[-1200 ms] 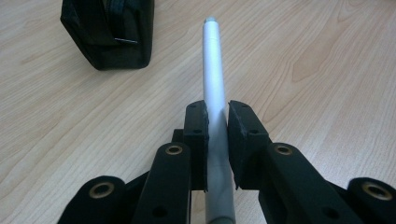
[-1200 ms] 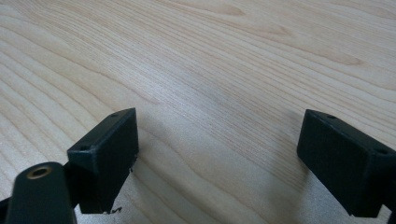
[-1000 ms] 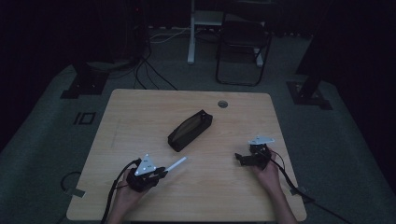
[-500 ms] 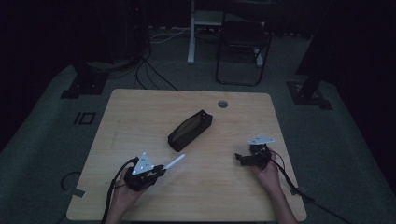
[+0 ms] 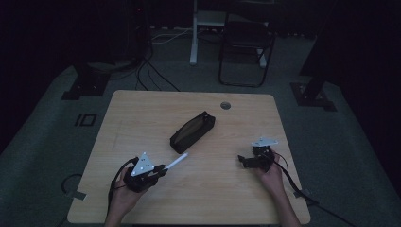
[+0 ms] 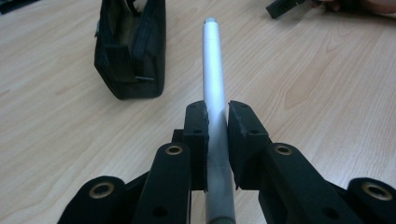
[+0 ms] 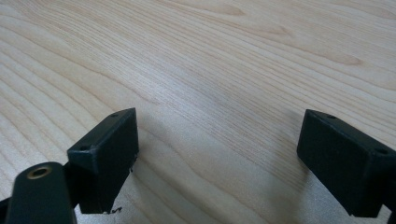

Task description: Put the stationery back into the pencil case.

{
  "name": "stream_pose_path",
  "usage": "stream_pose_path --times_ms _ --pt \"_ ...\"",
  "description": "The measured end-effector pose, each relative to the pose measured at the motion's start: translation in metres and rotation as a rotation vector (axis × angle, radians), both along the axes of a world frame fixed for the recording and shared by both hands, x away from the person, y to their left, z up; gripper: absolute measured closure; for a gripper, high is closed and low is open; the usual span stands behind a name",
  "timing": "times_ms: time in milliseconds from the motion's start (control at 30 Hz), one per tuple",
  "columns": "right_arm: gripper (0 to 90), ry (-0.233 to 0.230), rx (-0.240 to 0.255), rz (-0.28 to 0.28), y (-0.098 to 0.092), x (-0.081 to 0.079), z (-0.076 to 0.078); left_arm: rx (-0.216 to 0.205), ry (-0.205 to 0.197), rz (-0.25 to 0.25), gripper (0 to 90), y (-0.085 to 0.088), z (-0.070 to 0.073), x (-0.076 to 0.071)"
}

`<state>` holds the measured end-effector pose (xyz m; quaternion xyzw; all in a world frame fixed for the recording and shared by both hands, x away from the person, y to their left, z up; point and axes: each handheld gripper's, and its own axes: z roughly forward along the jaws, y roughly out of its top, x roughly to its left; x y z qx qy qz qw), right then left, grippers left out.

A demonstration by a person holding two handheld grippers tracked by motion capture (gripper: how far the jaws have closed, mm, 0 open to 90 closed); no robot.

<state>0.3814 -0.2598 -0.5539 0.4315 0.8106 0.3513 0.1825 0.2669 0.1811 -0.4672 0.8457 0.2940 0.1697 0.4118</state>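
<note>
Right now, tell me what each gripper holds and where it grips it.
The left gripper is shut on a silver pen, clamped low on its barrel. The right gripper is open above the table, holding nothing.

No legible text, label, brand, number or sign appears in any view. The surface [image 5: 142, 118] and the pouch [image 5: 191, 132] bear no readable markings.

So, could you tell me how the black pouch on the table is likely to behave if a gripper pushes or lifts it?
The black pouch looks like soft fabric with its top gaping open, so it would probably sag or fold when lifted by one edge. It lies long and low on the wooden table, so a push should slide it rather than tip or roll it. It seems light.
</note>
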Motion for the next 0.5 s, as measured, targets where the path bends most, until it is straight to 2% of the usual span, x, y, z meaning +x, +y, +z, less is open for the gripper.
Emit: stream_pose_path --times_ms 300,500 --pt "12.8 0.0 0.0 0.0 0.0 0.0 0.0 0.012 -0.031 -0.012 78.7 -0.002 0.015 0.002" --pt "12.8 0.0 0.0 0.0 0.0 0.0 0.0 0.004 -0.04 -0.013 78.7 -0.002 0.021 0.004"
